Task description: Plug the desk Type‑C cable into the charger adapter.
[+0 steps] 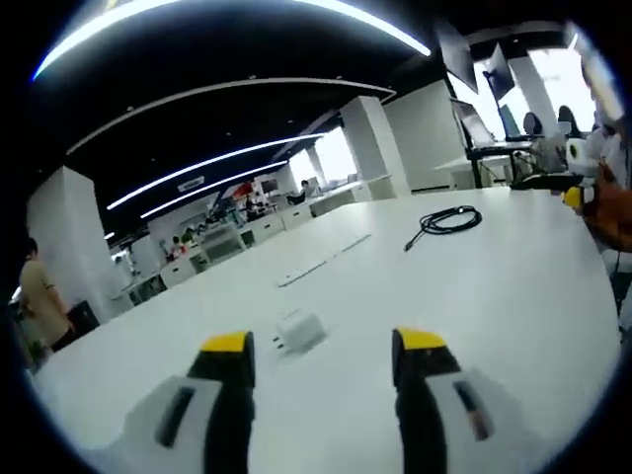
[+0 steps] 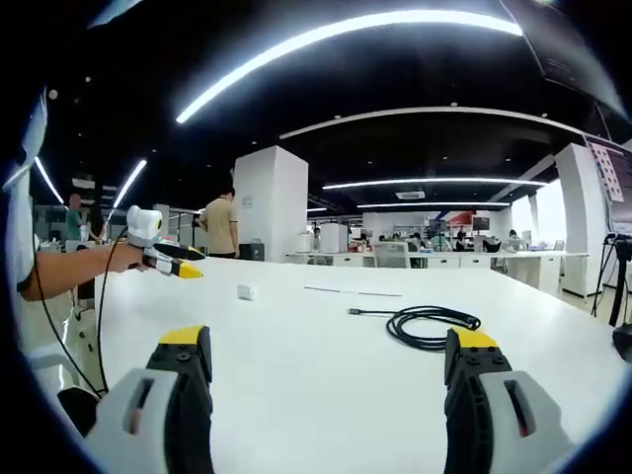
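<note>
A small white charger adapter (image 1: pixel 298 333) lies on the white table (image 1: pixel 494 296), just beyond and between the yellow tips of my left gripper (image 1: pixel 324 344), which is open and holds nothing. The black coiled Type-C cable (image 1: pixel 449 220) rests farther off to the right, its plug end pointing left. In the right gripper view the cable (image 2: pixel 427 325) lies ahead on the right, close to my open, bare right gripper (image 2: pixel 329 346). The adapter (image 2: pixel 246 292) sits farther back on the left. The left gripper (image 2: pixel 163 255), held by a hand, shows at the left edge.
A thin white strip (image 1: pixel 321 262) lies flat on the table beyond the adapter. A person (image 2: pixel 221 223) stands behind the table near a white pillar (image 2: pixel 272 202). Desks and monitors fill the office background. A black object (image 2: pixel 622 341) sits at the table's right edge.
</note>
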